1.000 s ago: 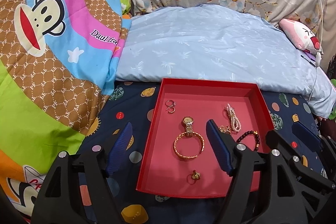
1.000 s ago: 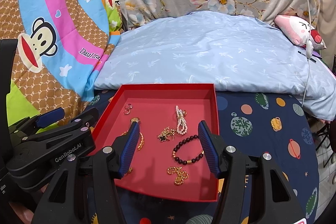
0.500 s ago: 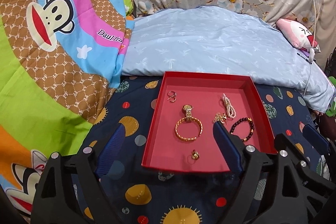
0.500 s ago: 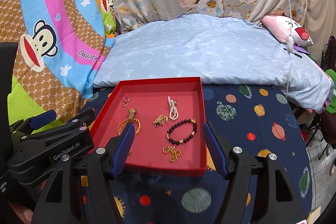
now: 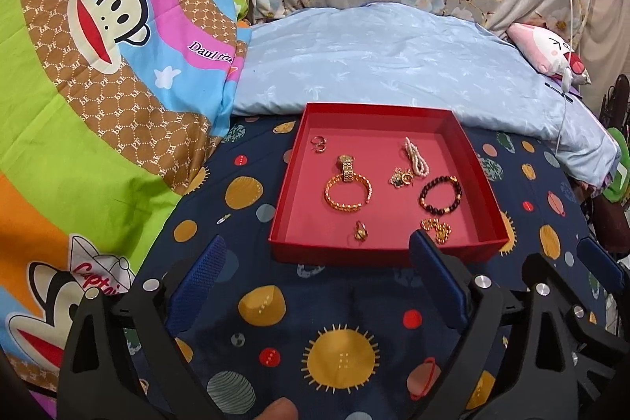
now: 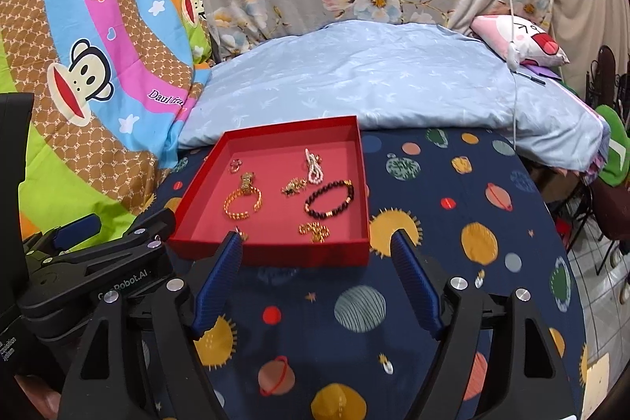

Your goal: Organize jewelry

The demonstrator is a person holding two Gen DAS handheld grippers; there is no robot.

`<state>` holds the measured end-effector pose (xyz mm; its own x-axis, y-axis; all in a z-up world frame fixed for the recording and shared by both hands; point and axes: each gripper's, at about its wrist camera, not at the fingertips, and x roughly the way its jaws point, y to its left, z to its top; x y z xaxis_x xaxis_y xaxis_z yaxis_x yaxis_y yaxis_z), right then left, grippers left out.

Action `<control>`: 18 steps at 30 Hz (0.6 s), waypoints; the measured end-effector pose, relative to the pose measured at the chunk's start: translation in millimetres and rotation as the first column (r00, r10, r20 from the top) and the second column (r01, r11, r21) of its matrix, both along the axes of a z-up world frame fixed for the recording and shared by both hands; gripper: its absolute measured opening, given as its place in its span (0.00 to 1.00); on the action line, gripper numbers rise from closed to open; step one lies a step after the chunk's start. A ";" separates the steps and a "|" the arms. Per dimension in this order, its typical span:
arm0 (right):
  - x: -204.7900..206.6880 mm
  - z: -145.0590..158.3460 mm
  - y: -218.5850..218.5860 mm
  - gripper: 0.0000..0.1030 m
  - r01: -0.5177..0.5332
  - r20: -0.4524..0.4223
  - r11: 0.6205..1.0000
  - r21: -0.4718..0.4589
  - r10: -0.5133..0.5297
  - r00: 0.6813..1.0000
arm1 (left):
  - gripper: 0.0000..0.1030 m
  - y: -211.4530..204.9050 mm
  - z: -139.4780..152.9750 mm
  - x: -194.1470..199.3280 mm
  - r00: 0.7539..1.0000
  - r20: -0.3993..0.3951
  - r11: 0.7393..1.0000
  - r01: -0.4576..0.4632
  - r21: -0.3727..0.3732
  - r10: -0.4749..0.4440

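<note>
Planet-print bedding [image 5: 346, 353] spreads beneath your left gripper [image 5: 315, 286] and right gripper [image 6: 315, 274], both spread wide and empty. Just ahead sits the red tray [image 5: 299, 250] of jewelry, the gold chain [image 6: 314, 231] nearest your right fingers [image 6: 413, 282].

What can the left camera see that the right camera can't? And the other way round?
Only the left wrist view shows the "Captain" monkey picture low on the colourful blanket, and the tip of a finger at the bottom edge.

Only the right wrist view shows the tiled floor beside the bed and the whole side of the left gripper.

Both show the red tray with the gold bangle, dark bead bracelet and pearls, plus the light blue pillow.
</note>
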<state>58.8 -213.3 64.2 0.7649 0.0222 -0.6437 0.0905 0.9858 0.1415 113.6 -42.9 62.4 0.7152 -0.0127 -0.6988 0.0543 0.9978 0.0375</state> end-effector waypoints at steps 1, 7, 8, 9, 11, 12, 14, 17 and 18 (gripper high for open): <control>-3.2 -0.5 -0.7 0.75 0.005 -0.001 1.000 0.001 -0.005 1.000 | 0.91 -0.6 -0.9 -2.5 1.000 -0.001 1.000 0.001 0.005 -0.001; -18.0 -7.6 -1.7 0.75 0.020 -0.015 1.000 0.007 -0.019 1.000 | 0.91 -3.5 -6.6 -15.9 1.000 -0.011 1.000 0.007 0.022 -0.007; -19.9 -8.8 -2.1 0.75 0.022 -0.017 1.000 0.008 -0.022 1.000 | 0.91 -4.0 -8.0 -18.1 1.000 -0.013 1.000 0.008 0.024 -0.007; -21.5 -9.8 -2.3 0.75 0.022 -0.019 1.000 0.009 -0.022 1.000 | 0.91 -4.3 -9.1 -19.7 1.000 -0.015 1.000 0.007 0.027 -0.007; -24.2 -11.6 -2.6 0.75 0.023 -0.024 1.000 0.010 -0.023 0.999 | 0.91 -5.1 -10.7 -22.5 1.000 -0.018 1.000 0.008 0.030 -0.008; -25.6 -12.3 -2.5 0.75 0.024 -0.026 1.000 0.010 -0.024 0.999 | 0.91 -5.3 -11.4 -23.7 1.000 -0.019 0.999 0.010 0.031 -0.009; -27.7 -12.8 -2.5 0.76 0.025 -0.027 1.000 0.009 -0.025 0.999 | 0.92 -4.8 -12.5 -25.8 1.000 -0.021 0.999 0.012 0.031 -0.011; -30.1 -12.8 -2.0 0.77 0.027 -0.028 1.000 0.006 -0.027 0.999 | 0.93 -3.3 -13.5 -28.8 1.000 -0.023 0.999 0.005 0.033 -0.004; -31.0 -12.7 -2.1 0.77 0.027 -0.028 1.000 0.004 -0.027 0.999 | 0.93 -2.9 -13.8 -29.6 1.000 -0.022 0.999 0.004 0.037 -0.003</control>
<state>27.8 -215.4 51.5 0.7471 0.0048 -0.6646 0.1208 0.9823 0.1429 84.0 -45.8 48.6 0.6995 0.0109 -0.7145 0.0592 0.9956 0.0731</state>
